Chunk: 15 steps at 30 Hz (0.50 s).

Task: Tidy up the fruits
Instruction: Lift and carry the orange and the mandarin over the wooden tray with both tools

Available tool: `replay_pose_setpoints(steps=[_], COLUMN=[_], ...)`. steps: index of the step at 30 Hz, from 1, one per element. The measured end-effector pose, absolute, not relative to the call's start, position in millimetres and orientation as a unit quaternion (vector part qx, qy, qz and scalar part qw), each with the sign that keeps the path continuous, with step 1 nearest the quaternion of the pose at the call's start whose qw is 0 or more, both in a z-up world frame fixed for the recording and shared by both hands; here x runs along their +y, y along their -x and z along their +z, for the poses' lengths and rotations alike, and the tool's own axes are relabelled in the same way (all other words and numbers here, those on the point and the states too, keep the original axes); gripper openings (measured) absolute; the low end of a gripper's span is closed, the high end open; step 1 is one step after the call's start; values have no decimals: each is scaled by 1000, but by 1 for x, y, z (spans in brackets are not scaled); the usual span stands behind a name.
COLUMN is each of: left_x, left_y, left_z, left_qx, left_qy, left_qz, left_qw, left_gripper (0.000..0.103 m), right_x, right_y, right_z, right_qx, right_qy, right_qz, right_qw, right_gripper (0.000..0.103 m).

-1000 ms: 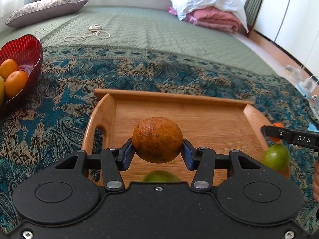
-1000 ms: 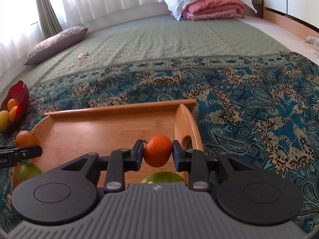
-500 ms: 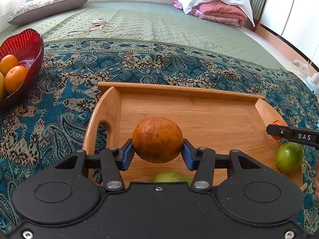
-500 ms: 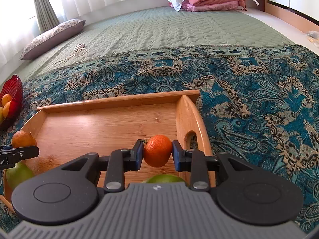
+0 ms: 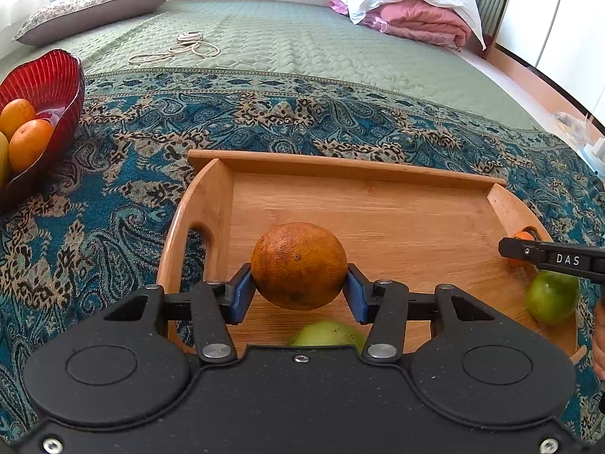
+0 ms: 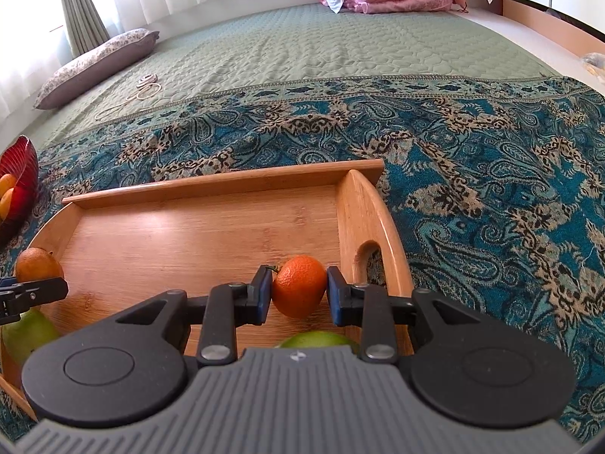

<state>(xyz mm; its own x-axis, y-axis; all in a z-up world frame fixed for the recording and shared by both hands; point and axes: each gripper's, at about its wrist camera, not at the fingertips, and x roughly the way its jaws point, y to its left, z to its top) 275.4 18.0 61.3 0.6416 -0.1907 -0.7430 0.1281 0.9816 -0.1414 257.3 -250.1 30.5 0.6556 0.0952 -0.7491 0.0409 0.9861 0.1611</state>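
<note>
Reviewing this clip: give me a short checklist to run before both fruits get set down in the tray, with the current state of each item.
1. Left hand-held gripper clamps the large orange: ok.
2. Right hand-held gripper clamps the small mandarin: ok.
3. Both fruits over the wooden tray: ok.
4. Bare tray floor ahead of each fruit: ok.
5. Green fruit directly beneath the orange, clearance: cannot tell.
6. Grippers apart from each other: ok.

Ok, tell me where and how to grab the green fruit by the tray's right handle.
Grip the green fruit across its widest middle, coming from above. It is round and sits low near the tray's right handle wall, leaving little side room. The right gripper, already holding a small orange, hangs just over it.
</note>
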Motion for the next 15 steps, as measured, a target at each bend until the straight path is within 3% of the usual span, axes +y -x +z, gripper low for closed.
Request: replay_pose_setpoints(steps=[15], left_x=[18], left_y=[-278], left_z=[52], left_qx=[425], left_qy=[47], left_qz=[-83], left_qw=[900], left_gripper=[48], right_x=[-250], right_y=[-257], right_z=[27], right_qx=[416], right_qy=[-85], right_qz=[13], right_qw=[905], right_gripper=[42])
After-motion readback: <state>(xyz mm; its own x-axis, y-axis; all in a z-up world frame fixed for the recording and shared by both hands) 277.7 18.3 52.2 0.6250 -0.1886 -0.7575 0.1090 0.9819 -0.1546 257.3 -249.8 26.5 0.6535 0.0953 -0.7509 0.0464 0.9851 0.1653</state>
